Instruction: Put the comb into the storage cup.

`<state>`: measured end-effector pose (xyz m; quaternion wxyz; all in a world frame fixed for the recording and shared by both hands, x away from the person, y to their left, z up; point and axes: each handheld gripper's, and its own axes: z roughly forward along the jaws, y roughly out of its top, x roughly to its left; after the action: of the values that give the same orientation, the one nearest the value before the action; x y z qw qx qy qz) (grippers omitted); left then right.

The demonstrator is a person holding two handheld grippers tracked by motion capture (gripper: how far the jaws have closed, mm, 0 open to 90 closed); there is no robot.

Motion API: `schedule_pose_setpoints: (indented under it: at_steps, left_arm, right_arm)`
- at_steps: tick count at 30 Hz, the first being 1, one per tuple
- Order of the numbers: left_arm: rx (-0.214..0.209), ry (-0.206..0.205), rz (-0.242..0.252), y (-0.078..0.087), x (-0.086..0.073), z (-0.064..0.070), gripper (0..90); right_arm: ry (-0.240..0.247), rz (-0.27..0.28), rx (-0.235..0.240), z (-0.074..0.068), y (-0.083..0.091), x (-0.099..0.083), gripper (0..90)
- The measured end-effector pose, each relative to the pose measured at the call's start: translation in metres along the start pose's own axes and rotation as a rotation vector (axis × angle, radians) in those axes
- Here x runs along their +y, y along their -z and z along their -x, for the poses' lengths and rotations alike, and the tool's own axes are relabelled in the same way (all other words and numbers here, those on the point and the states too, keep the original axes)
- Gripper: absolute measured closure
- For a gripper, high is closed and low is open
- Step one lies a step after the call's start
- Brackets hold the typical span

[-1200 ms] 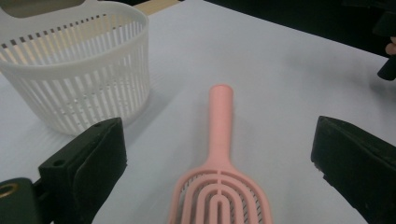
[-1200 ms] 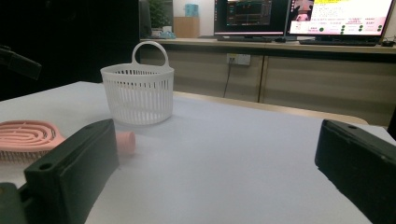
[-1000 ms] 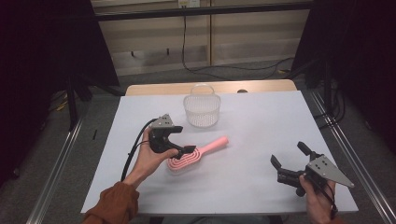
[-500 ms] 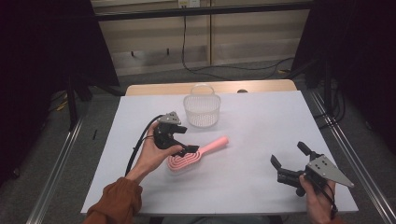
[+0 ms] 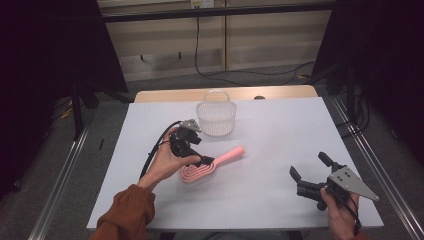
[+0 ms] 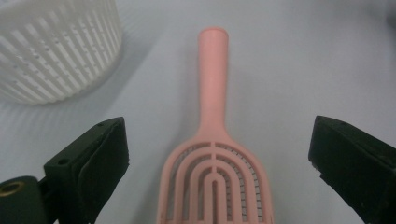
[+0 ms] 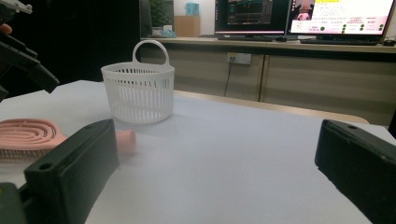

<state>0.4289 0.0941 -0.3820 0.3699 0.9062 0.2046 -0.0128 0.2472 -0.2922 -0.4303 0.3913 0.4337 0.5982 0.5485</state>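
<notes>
A pink vented hairbrush (image 5: 212, 165) lies flat on the white table (image 5: 280, 130), its handle pointing right and away toward a white slatted basket (image 5: 216, 119). My left gripper (image 5: 200, 146) hovers just over the brush head, open. In the left gripper view the brush (image 6: 214, 140) lies between the wide-apart jaws, touching neither, with the basket (image 6: 56, 46) at upper left. My right gripper (image 5: 310, 167) is held open near the table's front right, with nothing in it. The right gripper view shows the basket (image 7: 138, 95) and the brush (image 7: 28, 133) far to its left.
The basket stands upright at the table's far middle, close behind the left hand. A cable trails from the left gripper toward the front left. Monitors (image 7: 303, 18) and a wooden counter stand beyond the table's far edge. Metal rails run along both sides of the table.
My left gripper has shifted slightly away and to the right, ending over the brush head. The brush, the basket and the right gripper have stayed put.
</notes>
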Motion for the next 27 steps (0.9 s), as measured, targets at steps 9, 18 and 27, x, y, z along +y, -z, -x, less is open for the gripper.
schedule_pose_setpoints:
  at_steps: [9, 18, 27]
  left_arm:
    - [0.013, -0.047, -0.118, -0.010, -0.003, 0.003, 5.7]
    - [-0.002, -0.069, -0.194, -0.017, -0.005, 0.004, 5.1]
    - [0.021, -0.046, -0.235, -0.020, -0.007, 0.001, 5.6]
  right_arm:
    - [0.001, 0.001, 0.003, 0.000, 0.000, 0.000, 0.0]
    - [-0.001, -0.002, 0.003, 0.000, 0.000, 0.000, 0.0]
    - [-0.015, -0.007, 0.001, 0.001, 0.000, -0.001, 0.0]
